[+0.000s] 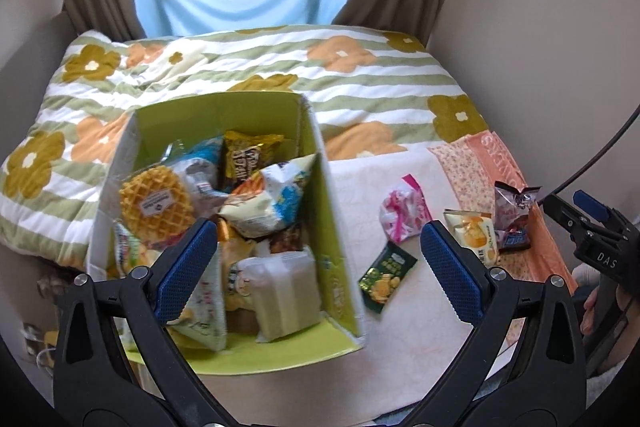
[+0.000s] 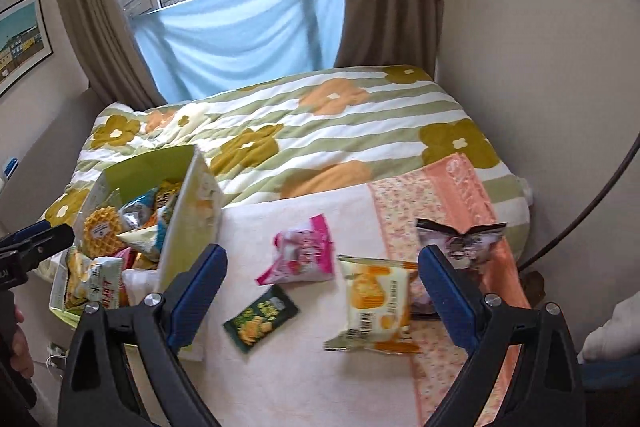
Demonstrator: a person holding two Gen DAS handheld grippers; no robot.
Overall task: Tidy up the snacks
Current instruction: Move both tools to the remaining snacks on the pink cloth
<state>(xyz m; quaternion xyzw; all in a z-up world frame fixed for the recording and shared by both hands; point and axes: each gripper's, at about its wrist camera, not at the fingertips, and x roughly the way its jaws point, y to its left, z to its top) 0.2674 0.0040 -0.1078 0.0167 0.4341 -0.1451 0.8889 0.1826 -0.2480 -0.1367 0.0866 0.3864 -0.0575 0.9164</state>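
A green cardboard box (image 1: 320, 187) full of snack packets stands on the bed, also in the right wrist view (image 2: 192, 227). On the white towel lie a pink packet (image 2: 304, 255), a dark green packet (image 2: 260, 317), a yellow-and-white packet (image 2: 376, 303) and a dark brown packet (image 2: 460, 239). They also show in the left wrist view: pink (image 1: 404, 211), green (image 1: 386, 277), yellow (image 1: 474, 231), brown (image 1: 512, 211). My left gripper (image 1: 316, 259) is open and empty over the box's near end. My right gripper (image 2: 320, 287) is open and empty above the loose packets.
A flowered striped quilt (image 2: 320, 131) covers the bed behind the towel (image 2: 312, 367). An orange patterned cloth (image 2: 460, 195) lies at the right. Walls flank the bed; brown curtains and a blue sheet hang at the window behind.
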